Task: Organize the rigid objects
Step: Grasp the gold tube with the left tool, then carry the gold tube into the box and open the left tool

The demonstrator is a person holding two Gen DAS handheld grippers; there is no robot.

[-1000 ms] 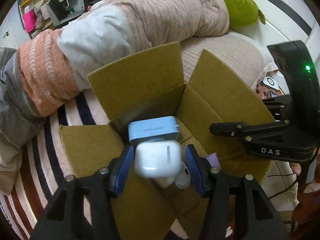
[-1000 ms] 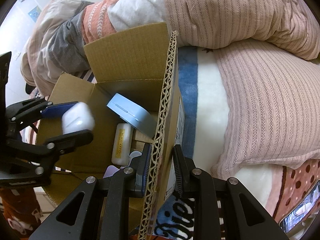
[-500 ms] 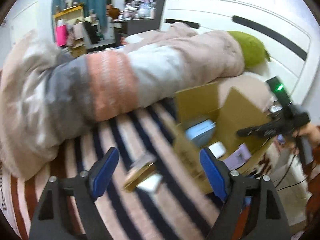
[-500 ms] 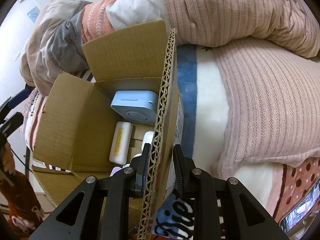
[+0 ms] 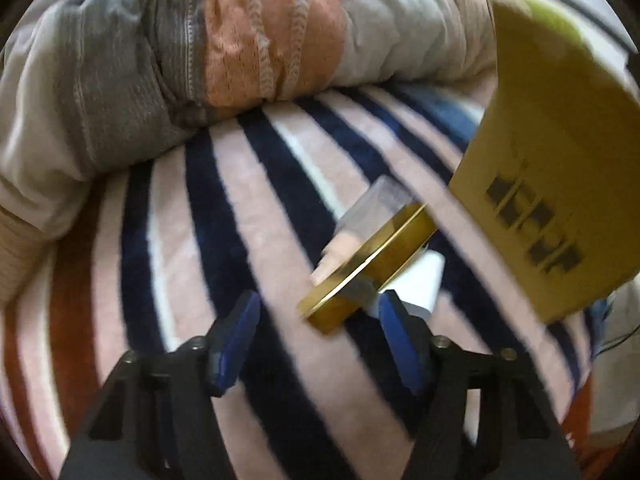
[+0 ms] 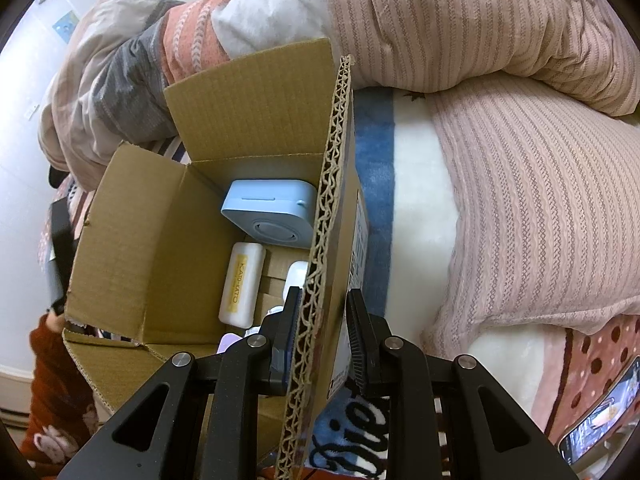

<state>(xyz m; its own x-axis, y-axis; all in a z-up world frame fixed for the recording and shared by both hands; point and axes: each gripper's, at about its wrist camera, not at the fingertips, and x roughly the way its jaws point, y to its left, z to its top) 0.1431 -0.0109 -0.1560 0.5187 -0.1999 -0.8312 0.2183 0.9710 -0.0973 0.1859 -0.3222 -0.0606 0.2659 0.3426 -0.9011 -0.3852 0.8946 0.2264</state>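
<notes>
My left hand-held gripper hangs low over a striped blanket on the bed, pointing steeply down. Its 2 blue pads stand apart with nothing pressed between them; the jaws have just been narrowing after a wider spread. The next thing to collect, a flat gold-rimmed case, lies on the blanket just ahead of the pads and slightly to the right of their midline. Its near corner sits close to the right pad, though blur hides whether they touch. Its long axis runs diagonally, from near-left to far-right, so it lies skewed across the gap instead of square to it. A small white block lies tucked against its right side, and something pale and clear lies beyond it.

My right hand-held gripper is clamped on a corrugated flap of the cardboard box, which stands to the right of the case. Inside the box I see a pale blue device and a white bar with a yellow label.

My left hand is plainly the nearer one. I judge it needs a small shift right and a roll to square up.
</notes>
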